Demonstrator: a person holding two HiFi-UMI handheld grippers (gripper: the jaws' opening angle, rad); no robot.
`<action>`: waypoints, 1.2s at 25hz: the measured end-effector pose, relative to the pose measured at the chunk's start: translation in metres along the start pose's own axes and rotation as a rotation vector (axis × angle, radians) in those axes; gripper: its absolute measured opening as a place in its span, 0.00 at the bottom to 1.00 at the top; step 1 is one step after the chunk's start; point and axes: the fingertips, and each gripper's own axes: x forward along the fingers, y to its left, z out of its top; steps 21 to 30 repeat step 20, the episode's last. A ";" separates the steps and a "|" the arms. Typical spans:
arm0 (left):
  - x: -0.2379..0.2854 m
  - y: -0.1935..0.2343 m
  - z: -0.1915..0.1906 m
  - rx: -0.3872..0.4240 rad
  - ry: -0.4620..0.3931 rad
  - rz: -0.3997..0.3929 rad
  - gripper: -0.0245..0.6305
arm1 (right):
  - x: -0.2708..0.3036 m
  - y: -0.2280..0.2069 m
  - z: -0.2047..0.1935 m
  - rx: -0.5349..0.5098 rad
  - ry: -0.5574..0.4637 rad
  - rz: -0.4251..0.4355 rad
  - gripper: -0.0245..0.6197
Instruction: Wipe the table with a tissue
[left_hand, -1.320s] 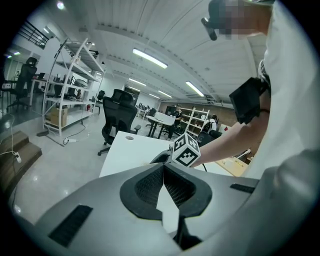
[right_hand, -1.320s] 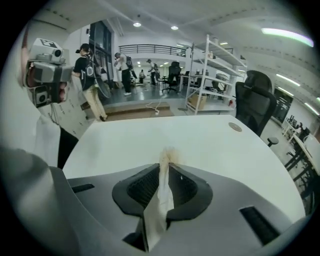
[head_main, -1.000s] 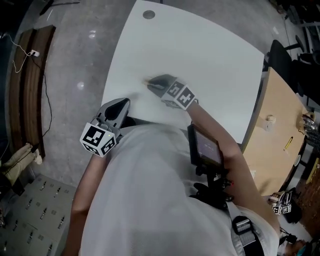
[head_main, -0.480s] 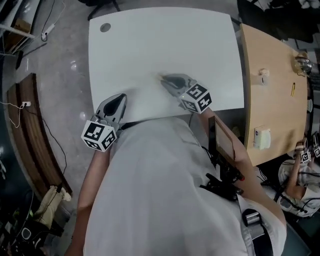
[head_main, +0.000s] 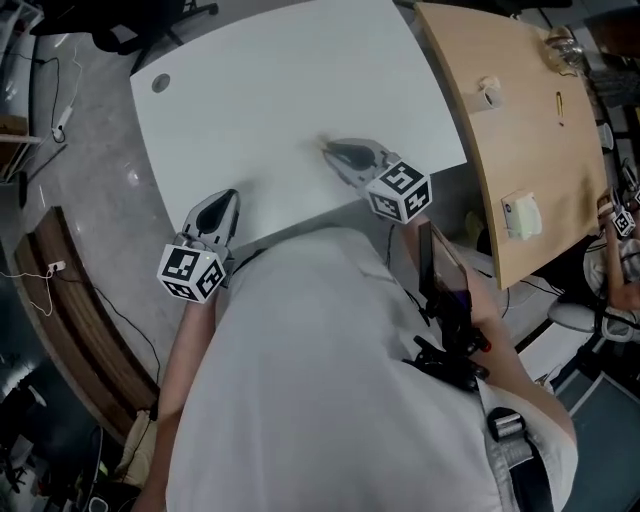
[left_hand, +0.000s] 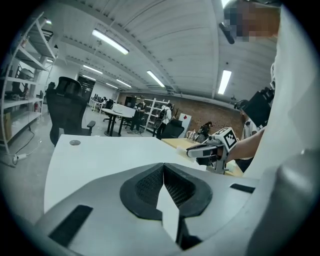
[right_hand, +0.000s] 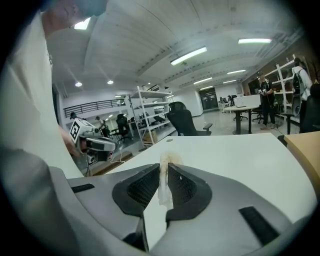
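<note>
The white table (head_main: 270, 90) fills the upper middle of the head view. My right gripper (head_main: 327, 148) reaches over its near edge, low on the top. It is shut on a crumpled white tissue (right_hand: 165, 186) with a brownish stain at its upper end. The tissue stands between the jaws in the right gripper view, where the right gripper (right_hand: 164, 166) points across the tabletop. My left gripper (head_main: 226, 196) hovers at the table's near-left edge. In its own view the left gripper (left_hand: 163, 164) has its jaws closed together with nothing between them.
A wooden desk (head_main: 520, 130) with small items butts against the table's right side. A round grommet (head_main: 160, 83) sits in the table's far-left corner. A black office chair (left_hand: 67, 107) stands beyond the table. Shelving (right_hand: 150, 112) and more desks lie farther off.
The head view has swung round, so the table now lies turned and the wooden desk shows more. Both grippers keep roughly their places at the near edge, the right one still holding the tissue.
</note>
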 end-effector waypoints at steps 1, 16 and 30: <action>0.002 -0.003 -0.003 0.001 0.004 -0.007 0.05 | -0.005 -0.001 -0.002 0.006 -0.005 -0.010 0.13; 0.012 -0.020 -0.003 0.037 0.019 -0.053 0.05 | -0.022 -0.006 -0.002 0.024 -0.048 -0.070 0.13; 0.012 -0.018 0.001 0.039 0.014 -0.051 0.05 | -0.016 -0.005 0.007 0.002 -0.049 -0.057 0.13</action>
